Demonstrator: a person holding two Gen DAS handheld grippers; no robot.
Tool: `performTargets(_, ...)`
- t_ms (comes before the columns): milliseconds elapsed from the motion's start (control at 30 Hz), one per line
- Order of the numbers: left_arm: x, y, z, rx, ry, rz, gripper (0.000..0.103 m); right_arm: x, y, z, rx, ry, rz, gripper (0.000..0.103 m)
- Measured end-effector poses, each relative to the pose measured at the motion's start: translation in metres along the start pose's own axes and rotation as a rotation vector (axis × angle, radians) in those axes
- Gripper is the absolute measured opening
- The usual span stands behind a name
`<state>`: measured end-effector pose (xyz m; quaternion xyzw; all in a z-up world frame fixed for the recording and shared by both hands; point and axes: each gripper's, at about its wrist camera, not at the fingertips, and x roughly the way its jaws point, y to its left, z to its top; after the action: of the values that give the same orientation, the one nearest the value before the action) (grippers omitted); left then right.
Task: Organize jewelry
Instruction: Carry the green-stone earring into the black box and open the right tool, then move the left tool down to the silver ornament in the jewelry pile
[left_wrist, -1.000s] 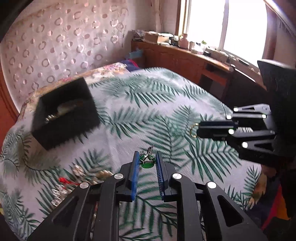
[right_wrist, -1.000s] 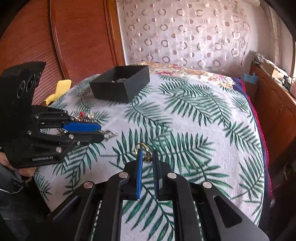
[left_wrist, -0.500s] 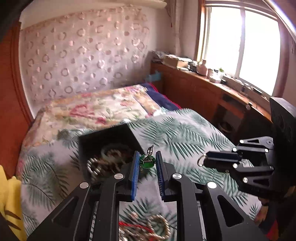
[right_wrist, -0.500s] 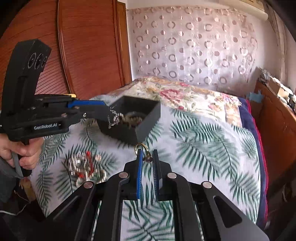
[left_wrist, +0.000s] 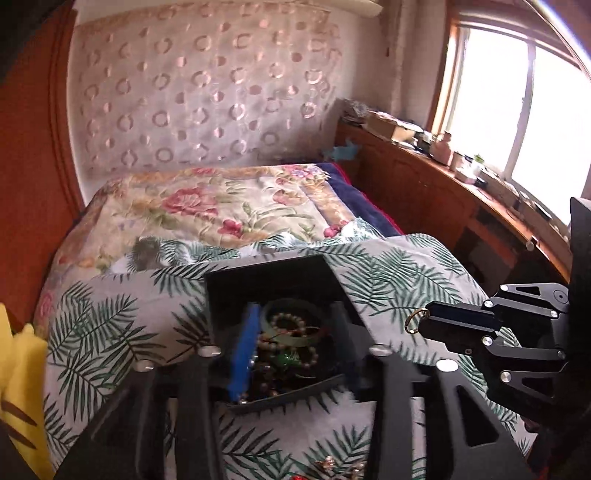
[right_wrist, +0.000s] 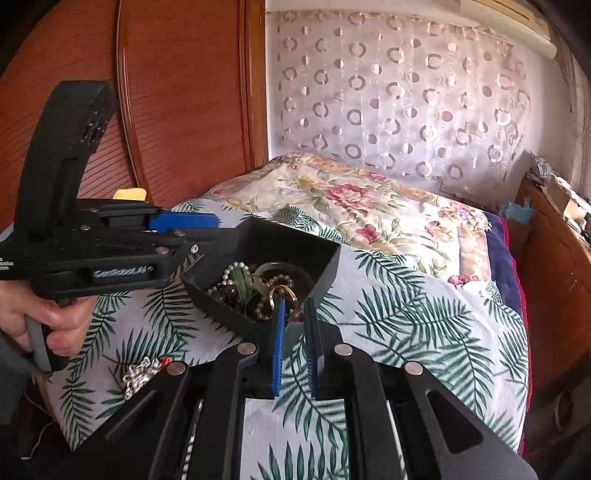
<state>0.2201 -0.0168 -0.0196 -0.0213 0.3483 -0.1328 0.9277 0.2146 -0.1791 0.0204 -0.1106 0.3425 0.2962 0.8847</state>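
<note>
The left gripper (left_wrist: 295, 343) hangs spread wide over the black box (left_wrist: 273, 280), holding nothing (pendant inside). The right gripper (right_wrist: 294, 314) pinches a gold ring (right_wrist: 282, 293) at the box's near rim, nearer to dropping.

Left gripper (left_wrist: 295, 339): lower centre of its view, fingers spread wide.
Right gripper (right_wrist: 294, 317): lower centre, fingers close together, pinching a gold ring (right_wrist: 282, 295).
</note>
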Motion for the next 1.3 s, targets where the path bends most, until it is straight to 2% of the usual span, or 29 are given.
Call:
performTargets(233,-0.005,0.029,-0.012,-0.036,-0.018,0.064,0.072,0.035,0.006,0.012,-0.011,0.029,0.001,0.012)
performTargets(333,-0.007,0.041,-0.017,-0.050,-0.015,0.080,0.078,0.048,0.005,0.016,-0.007,0.040,0.006,0.012)
performTargets(500,-0.014,0.055,-0.026,-0.036,-0.012,0.129,0.080,0.065,0.010,0.021,-0.014,0.057,0.006,0.012)
performTargets(1000,-0.034,0.066,-0.047,-0.005,-0.016,0.154,0.090,0.088,0.025,0.036,-0.031,0.069,-0.011,0.012)
performTargets(1067,-0.034,0.065,-0.047,-0.006,-0.015,0.154,0.091,0.086,0.026,0.037,-0.031,0.061,-0.017,0.015)
performTargets(1133,-0.035,0.065,-0.048,-0.007,-0.016,0.154,0.092,0.080,0.026,0.036,-0.024,0.045,-0.015,0.028)
performTargets(1300,-0.041,0.066,-0.063,-0.018,-0.014,0.141,0.093,0.051,0.032,0.022,-0.043,0.013,-0.004,0.029)
